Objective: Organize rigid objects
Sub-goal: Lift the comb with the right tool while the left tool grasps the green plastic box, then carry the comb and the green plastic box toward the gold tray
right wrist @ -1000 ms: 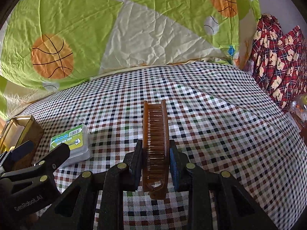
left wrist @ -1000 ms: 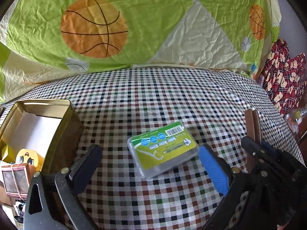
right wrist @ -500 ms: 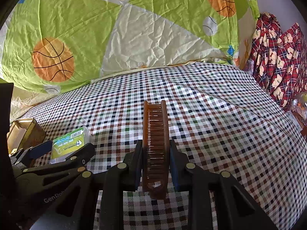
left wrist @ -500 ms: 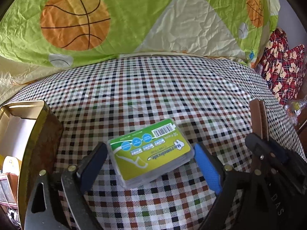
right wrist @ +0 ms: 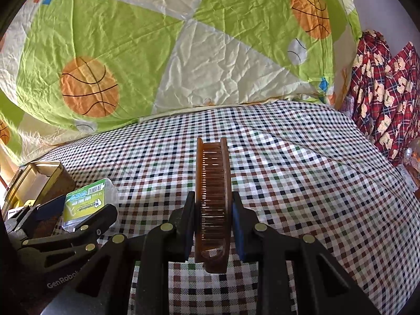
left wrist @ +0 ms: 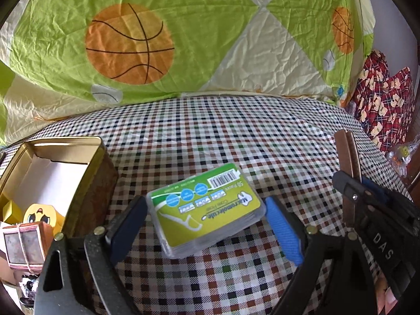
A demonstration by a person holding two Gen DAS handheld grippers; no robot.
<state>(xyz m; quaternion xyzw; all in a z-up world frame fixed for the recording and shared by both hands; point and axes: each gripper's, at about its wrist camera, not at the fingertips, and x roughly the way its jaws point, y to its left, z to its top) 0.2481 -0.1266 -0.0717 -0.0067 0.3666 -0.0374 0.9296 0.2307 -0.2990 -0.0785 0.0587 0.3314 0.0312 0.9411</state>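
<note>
floss box (left wrist: 206, 211): on the checked cloth (left wrist: 236, 136) just right of the tin (left wrist: 86, 183); a second ago it lay ahead of the pads, now it's between them
left gripper (left wrist: 207, 227): narrowed from wide open, pads pressed on both sides, gripping it
comb (right wrist: 213, 202): same as before, right gripper (right wrist: 213, 225) clamped tight on it

Checked bedsheet (left wrist: 210, 136) under daylight — green basketball quilt (left wrist: 183, 34) behind, red plaid fabric (left wrist: 383, 99) beside.

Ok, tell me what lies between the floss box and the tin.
Only bare checked cloth and the left gripper's dark finger, beside the floss box on the tin's side. The left wrist view shows it.
</note>
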